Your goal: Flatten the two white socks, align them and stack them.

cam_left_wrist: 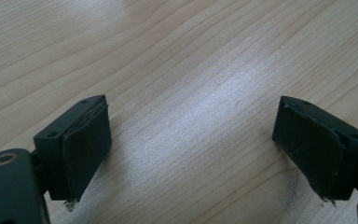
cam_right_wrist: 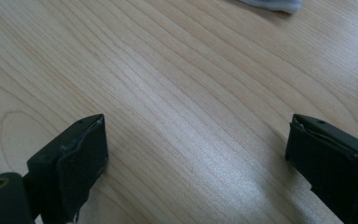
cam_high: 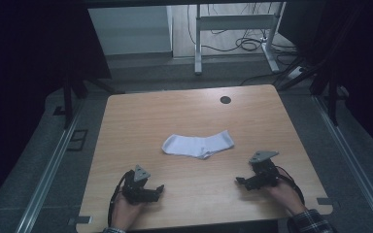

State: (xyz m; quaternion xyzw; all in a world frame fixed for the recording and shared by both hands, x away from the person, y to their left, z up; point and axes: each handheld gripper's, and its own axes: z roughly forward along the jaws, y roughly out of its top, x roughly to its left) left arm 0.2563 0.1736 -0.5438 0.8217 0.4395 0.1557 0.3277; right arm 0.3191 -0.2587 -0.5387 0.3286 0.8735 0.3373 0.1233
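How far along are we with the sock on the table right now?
Done: the white sock lies flat mid-table, apart from both grippers. In hand: nothing; the left gripper and right gripper sit near the table's front edge, jaws open and empty. Left: whether more handling follows cannot be told.

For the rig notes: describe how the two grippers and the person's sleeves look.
Both the left gripper and right gripper are black, each topped by a grey three-cornered plate and trailing a black cable. Their jaws end in flat, rectangular black pads with frayed edges. The right sleeve is dark plaid.
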